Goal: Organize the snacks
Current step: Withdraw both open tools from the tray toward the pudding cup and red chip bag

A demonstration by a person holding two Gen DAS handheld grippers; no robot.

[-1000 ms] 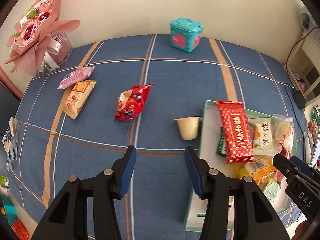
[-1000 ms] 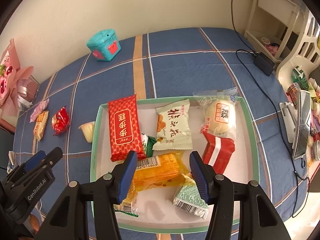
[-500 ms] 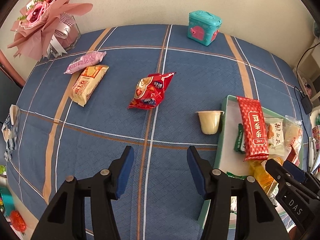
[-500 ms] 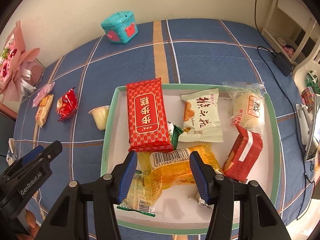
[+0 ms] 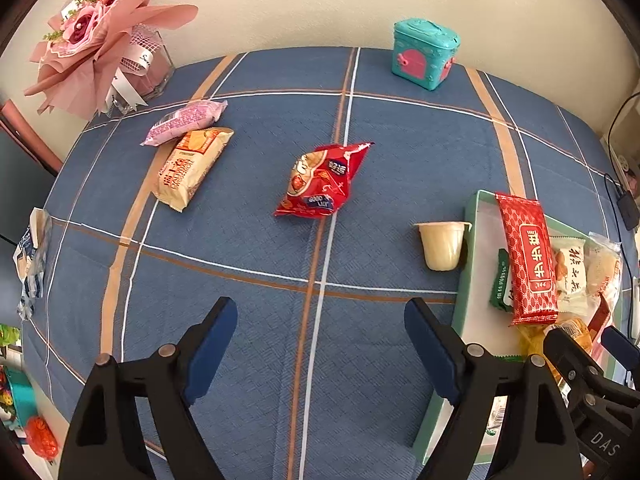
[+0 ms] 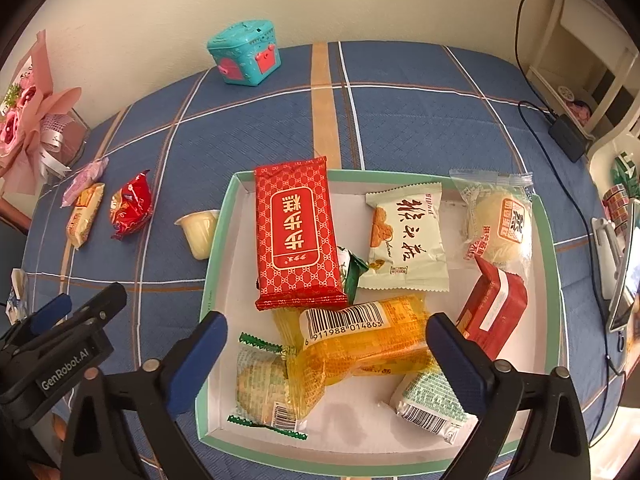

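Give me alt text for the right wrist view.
A green-rimmed tray on a blue plaid cloth holds assorted snack packets, with the right tongs opening above a yellow packet. A pudding cup lies outside its left edge.

Green-rimmed tray (image 6: 549, 248) holding flat-lying packets: long red pack (image 6: 298, 232) at its left, pale green packet (image 6: 408, 240) and clear-wrapped bun (image 6: 500, 222) to the right, yellow packet (image 6: 360, 344) below. Outside the tray's left wall: tipped pudding cup (image 5: 442, 244) touching; red crisp bag (image 5: 324, 180), beige packet (image 5: 192, 168), pink packet (image 5: 184, 122) farther left.
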